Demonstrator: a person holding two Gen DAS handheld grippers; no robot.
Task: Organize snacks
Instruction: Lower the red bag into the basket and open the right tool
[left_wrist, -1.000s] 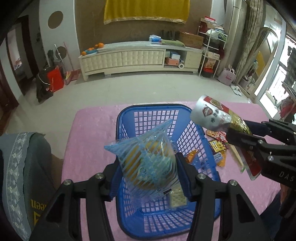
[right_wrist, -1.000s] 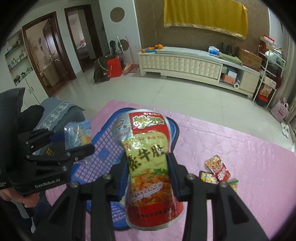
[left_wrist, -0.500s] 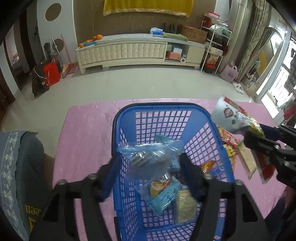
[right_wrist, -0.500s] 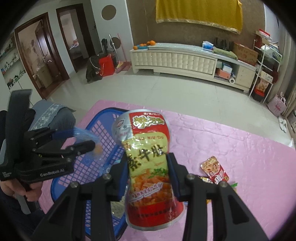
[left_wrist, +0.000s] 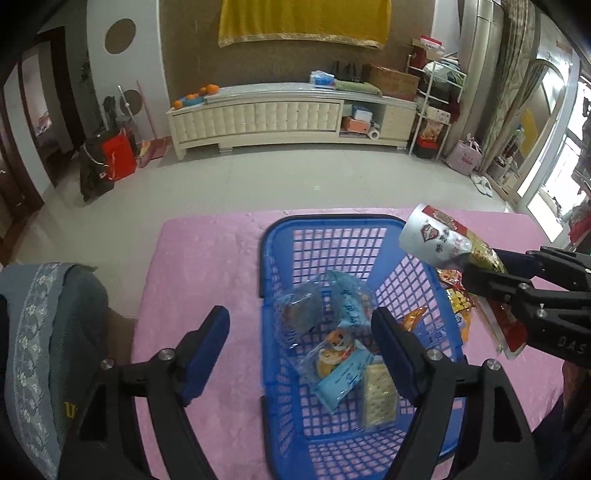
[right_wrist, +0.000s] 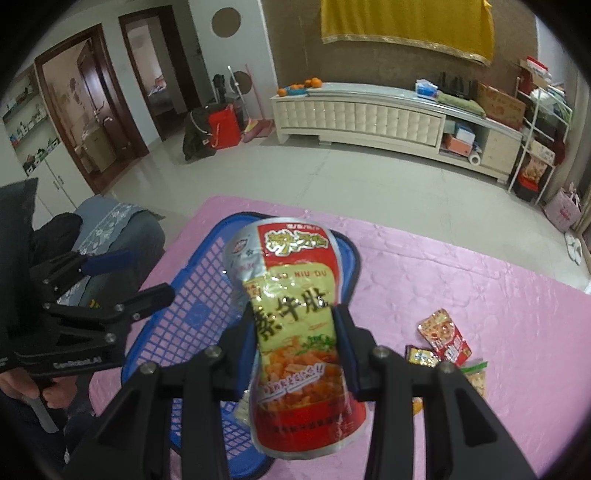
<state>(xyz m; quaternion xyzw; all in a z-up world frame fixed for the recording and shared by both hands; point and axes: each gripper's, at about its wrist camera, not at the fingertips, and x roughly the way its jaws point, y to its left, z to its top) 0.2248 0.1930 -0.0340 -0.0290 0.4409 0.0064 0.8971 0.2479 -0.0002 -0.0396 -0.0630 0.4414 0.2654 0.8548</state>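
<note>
A blue plastic basket (left_wrist: 332, 225) stands on the pink tablecloth and holds several snack packs, among them a clear blue-striped bag (left_wrist: 314, 306) and a cracker pack (left_wrist: 378, 398). My left gripper (left_wrist: 299, 332) is open and empty above the basket's near-left part. My right gripper (right_wrist: 295, 332) is shut on a red and yellow snack pouch (right_wrist: 295, 314), held upright over the basket's right rim (right_wrist: 354, 266). The pouch also shows in the left wrist view (left_wrist: 439, 240).
Loose snack packets (right_wrist: 443, 336) lie on the pink cloth (right_wrist: 480, 295) right of the basket. A grey covered chair (left_wrist: 37, 332) stands at the table's left side. The floor and a white cabinet (left_wrist: 288, 114) lie beyond.
My left gripper opened and let the blue-striped bag drop into the basket. The right gripper kept its hold on the pouch and stayed near the basket's right rim.
</note>
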